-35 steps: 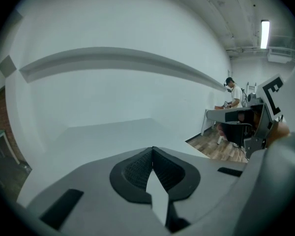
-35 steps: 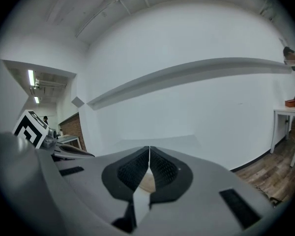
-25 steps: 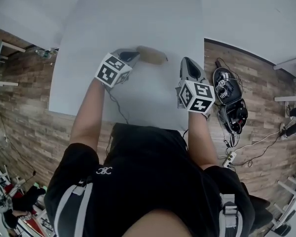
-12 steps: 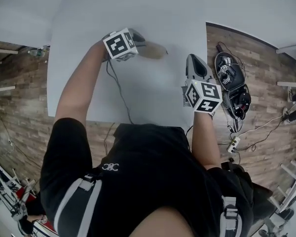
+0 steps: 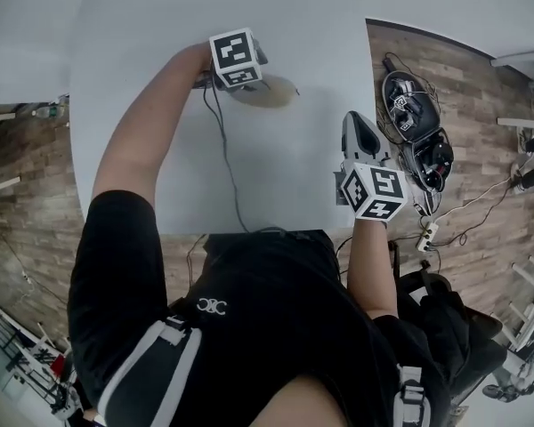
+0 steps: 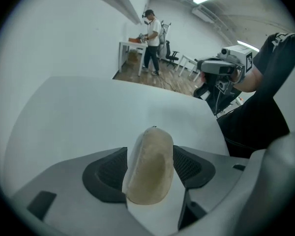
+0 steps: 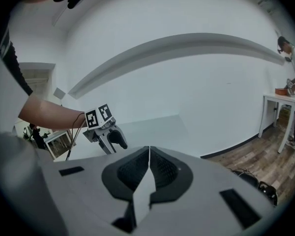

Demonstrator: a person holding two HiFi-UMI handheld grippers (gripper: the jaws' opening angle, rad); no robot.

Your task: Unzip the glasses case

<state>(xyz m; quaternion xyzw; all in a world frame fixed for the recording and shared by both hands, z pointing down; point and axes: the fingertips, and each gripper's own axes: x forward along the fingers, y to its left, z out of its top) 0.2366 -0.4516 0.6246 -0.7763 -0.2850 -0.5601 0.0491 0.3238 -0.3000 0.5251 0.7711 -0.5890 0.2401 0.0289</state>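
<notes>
While the desk (image 5: 289, 172) carries the closed glasses case (image 5: 271, 93), contents hidden, the left hand-held gripper (image 6: 150, 162), whose jaws have just been opening, straddles it with pads apart; the right hand-held gripper (image 7: 148, 155) has jaws together on nothing.

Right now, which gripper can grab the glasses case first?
Left. The left gripper has its jaws, just opening, around the glasses case; the right gripper is shut, well away from it.
</notes>
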